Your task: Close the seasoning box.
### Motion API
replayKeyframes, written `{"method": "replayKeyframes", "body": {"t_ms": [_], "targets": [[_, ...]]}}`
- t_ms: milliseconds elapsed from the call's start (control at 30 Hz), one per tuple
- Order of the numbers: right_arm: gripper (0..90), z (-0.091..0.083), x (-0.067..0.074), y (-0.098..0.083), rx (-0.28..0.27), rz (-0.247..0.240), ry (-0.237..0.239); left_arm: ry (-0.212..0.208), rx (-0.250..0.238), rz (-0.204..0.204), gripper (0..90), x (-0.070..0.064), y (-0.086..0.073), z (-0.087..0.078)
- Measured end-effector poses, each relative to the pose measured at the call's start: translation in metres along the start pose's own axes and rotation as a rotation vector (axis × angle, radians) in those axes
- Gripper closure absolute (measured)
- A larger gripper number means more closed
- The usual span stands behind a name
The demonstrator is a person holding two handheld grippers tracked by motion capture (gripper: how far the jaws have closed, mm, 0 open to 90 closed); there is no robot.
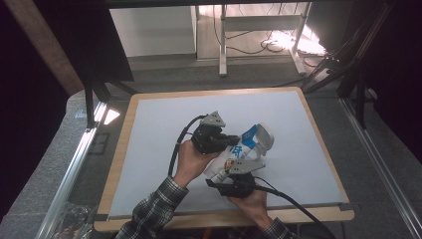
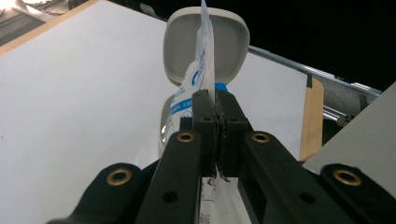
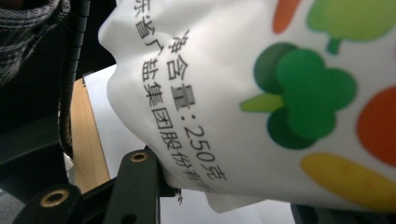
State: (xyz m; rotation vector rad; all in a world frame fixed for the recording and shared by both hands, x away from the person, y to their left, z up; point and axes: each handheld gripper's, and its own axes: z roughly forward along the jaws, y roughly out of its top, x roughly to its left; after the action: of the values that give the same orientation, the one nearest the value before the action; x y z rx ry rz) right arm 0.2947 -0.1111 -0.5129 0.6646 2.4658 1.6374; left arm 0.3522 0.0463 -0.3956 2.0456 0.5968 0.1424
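From the high view, you hold a white pouch (image 1: 238,158) over the middle of the tabletop (image 1: 149,144), with your left gripper (image 1: 230,141) at its upper part and your right gripper (image 1: 234,175) at its lower end. A grey open-lidded container (image 1: 263,137) sits just beyond the pouch.

In the left gripper view, your fingers (image 2: 205,122) are pressed tight on the pouch's thin top edge (image 2: 204,56), which stands up in front of the container's raised lid (image 2: 233,44).

In the right gripper view, the printed pouch body (image 3: 289,88) sits between your fingers (image 3: 137,179), which look clamped on it.

You appear to be steadying the pouch for opening or pouring; next, keep both grips firm and aim its mouth at the container.
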Motion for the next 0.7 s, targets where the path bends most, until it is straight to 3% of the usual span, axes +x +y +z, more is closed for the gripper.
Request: {"method": "replayKeyframes", "body": {"t_ms": [700], "targets": [[57.9, -0.0046, 0.0000, 0.0066, -0.016, 0.029, 0.043, -0.018, 0.022, -0.002, 88.0, 0.0030, 0.0093, 0.0079]]}}
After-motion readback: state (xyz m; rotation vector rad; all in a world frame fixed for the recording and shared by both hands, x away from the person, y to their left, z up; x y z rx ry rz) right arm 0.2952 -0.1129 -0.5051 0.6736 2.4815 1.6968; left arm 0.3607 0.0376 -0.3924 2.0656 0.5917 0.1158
